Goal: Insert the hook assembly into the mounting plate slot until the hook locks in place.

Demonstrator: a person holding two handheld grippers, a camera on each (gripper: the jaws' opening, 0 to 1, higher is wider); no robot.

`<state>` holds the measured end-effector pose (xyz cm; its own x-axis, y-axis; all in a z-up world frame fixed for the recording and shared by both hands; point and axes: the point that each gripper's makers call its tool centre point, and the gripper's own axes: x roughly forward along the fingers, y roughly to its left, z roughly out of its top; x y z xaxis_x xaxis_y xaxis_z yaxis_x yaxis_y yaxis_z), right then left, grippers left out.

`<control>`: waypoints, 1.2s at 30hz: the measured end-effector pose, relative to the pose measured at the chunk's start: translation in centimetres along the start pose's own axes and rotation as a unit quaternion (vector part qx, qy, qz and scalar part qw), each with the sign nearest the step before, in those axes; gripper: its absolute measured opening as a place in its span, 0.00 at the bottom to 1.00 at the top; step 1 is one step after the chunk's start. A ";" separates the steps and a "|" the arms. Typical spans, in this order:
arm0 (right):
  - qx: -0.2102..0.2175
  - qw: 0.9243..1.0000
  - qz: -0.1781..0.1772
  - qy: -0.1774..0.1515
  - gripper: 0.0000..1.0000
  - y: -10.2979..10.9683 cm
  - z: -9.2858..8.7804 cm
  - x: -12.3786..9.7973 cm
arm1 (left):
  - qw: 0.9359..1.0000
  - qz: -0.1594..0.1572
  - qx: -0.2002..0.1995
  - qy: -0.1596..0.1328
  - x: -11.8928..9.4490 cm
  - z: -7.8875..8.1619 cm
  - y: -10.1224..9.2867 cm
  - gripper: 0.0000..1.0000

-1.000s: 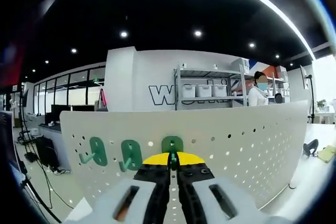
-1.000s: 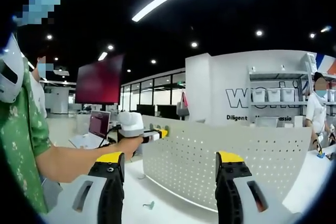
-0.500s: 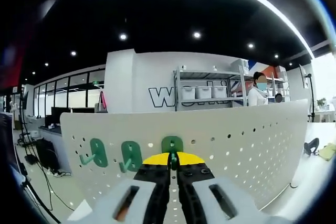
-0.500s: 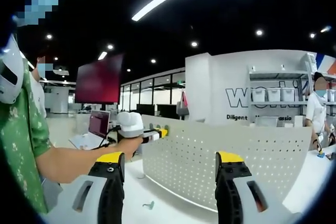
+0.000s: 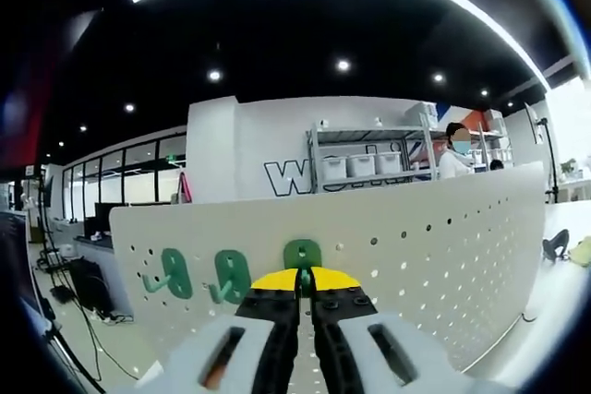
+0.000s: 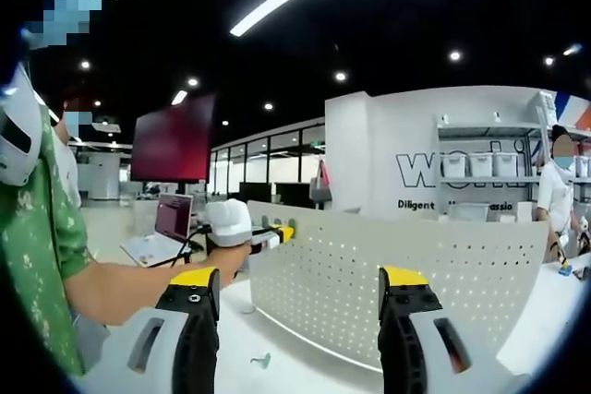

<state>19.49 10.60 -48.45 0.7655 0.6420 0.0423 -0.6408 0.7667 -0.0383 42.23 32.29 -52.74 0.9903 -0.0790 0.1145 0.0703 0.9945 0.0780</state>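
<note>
A white perforated mounting plate [image 5: 416,246] stands upright on the table. Two green hooks [image 5: 172,273] [image 5: 229,274] sit in its holes at the left. A third green hook [image 5: 302,255] rests against the plate, and my left gripper [image 5: 303,280] is shut on its stem. In the right gripper view the plate [image 6: 369,274] stands ahead, and the left gripper [image 6: 242,230], held by a hand, presses at the plate's upper left edge. My right gripper [image 6: 297,280] hangs open before the plate, holding nothing. A small green hook [image 6: 261,359] lies loose on the table.
A person's arm in a green sleeve [image 6: 55,256] reaches in from the left. A laptop [image 6: 166,228] and a red screen [image 6: 175,140] stand behind it. Metal shelving with white bins [image 5: 360,165] and a standing person [image 5: 454,159] are far behind the plate.
The left gripper view has shifted slightly, so the plate and hooks sit a touch differently in frame. The left gripper stays shut on the hook at the plate. The right gripper has not moved.
</note>
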 end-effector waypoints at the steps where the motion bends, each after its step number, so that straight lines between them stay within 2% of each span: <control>1: 0.000 1.000 0.000 0.000 0.71 0.0 0.0 0.0 | 1.000 0.001 0.001 -0.002 0.0 0.0 0.0 0.03; 6: 0.000 1.000 0.001 0.003 0.71 0.1 -0.1 0.1 | 1.000 0.005 0.014 -0.010 0.1 0.0 0.1 0.03; 36: 0.003 1.000 0.005 0.011 0.71 0.4 -0.8 0.9 | 0.999 0.004 0.018 -0.029 -0.3 0.3 0.2 0.03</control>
<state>19.95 11.42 -49.18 0.7603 0.6493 0.0195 -0.6486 0.7605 -0.0328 41.92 32.46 -52.46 0.9819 -0.0761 0.1733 0.0570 0.9920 0.1130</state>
